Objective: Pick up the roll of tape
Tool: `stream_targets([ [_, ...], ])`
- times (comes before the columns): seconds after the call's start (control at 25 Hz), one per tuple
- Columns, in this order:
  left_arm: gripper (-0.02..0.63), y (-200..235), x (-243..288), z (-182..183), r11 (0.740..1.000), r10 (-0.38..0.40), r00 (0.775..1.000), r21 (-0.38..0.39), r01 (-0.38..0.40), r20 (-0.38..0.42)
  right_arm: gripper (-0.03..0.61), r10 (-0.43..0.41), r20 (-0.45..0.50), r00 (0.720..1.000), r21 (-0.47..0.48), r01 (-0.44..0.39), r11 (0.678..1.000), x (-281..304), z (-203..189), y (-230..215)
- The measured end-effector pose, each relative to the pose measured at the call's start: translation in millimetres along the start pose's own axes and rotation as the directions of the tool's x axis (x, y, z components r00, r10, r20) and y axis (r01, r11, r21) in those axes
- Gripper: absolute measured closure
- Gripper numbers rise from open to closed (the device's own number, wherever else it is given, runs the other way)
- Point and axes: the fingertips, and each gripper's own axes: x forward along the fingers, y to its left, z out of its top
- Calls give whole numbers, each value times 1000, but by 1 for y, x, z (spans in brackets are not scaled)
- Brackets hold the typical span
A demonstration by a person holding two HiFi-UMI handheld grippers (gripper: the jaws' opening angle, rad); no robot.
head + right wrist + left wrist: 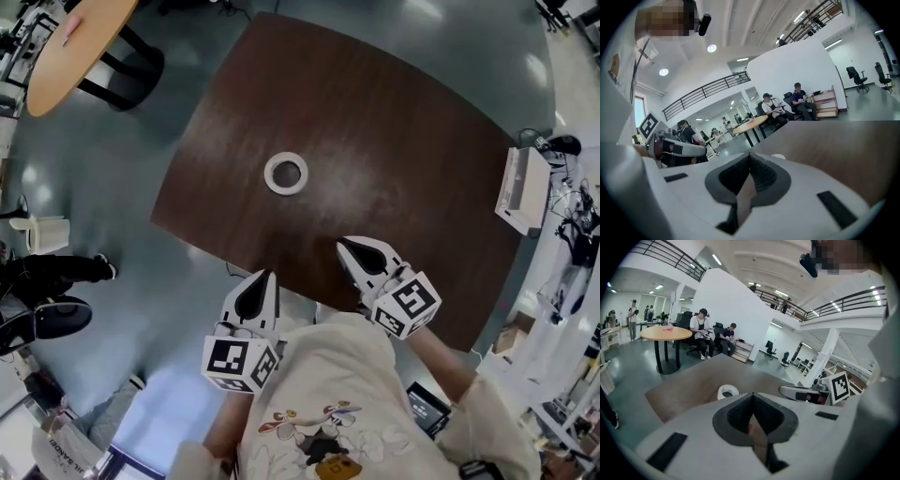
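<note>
Toward the left edge of the table (394,141), in the head view, the roll of tape (286,173) lies flat, well apart from both tools. The left gripper (263,283) hangs just off the near edge and the right gripper (354,253) is over it. A white boxy thing (522,192) sits at the right edge, its contents unseen.

Left gripper view: the jaws are pressed together on nothing, with the roll (727,391) ahead.

Right gripper view: the jaws are likewise together and empty, and the roll (778,156) barely peeks over them.

Arriving with the jaws closed would likely just shove the roll across the smooth top.
</note>
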Motion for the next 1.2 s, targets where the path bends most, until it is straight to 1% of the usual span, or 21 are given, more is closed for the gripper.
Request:
stream_targets([
  [0.12,607,9,7,5,1000,-15,1000,-9,15,0,571,-11,-10,1000,-17,11,1000,13,6,-3],
  [0.28,607,20,16,6,999,-37,999,-17,37,2,569,-4,-27,1000,-25,3,1000,22,8,-2],
  [0.48,607,29,28,10,998,-57,998,-31,58,15,569,-31,-56,998,-53,28,998,33,5,-10],
  [0.52,607,31,30,10,997,-61,998,-35,62,14,562,-33,-66,997,-55,29,998,37,3,-12],
  [0.6,607,36,35,11,997,-69,998,-39,70,10,503,-36,-88,996,-60,30,998,47,-2,-16],
  [0.64,607,38,37,11,997,-73,997,-39,73,7,489,-38,-97,995,-65,31,997,52,-3,-18],
  [0.84,607,52,43,16,997,-76,997,-32,76,-1,488,-38,-140,989,-84,26,996,79,-4,-20],
  [0.96,607,64,47,17,996,-78,997,-48,78,1,480,-34,-166,986,-112,16,994,97,-4,-20],
  [1.04,607,67,52,14,994,-83,997,-64,83,-1,461,-33,-189,981,-123,10,992,105,-6,-25],
  [1.12,607,68,58,12,993,-89,996,-75,89,-2,419,-35,-211,977,-134,6,991,113,-8,-33],
  [1.2,607,71,62,12,994,-86,996,-65,86,0,413,-39,-231,972,-157,3,988,122,-9,-40],
])
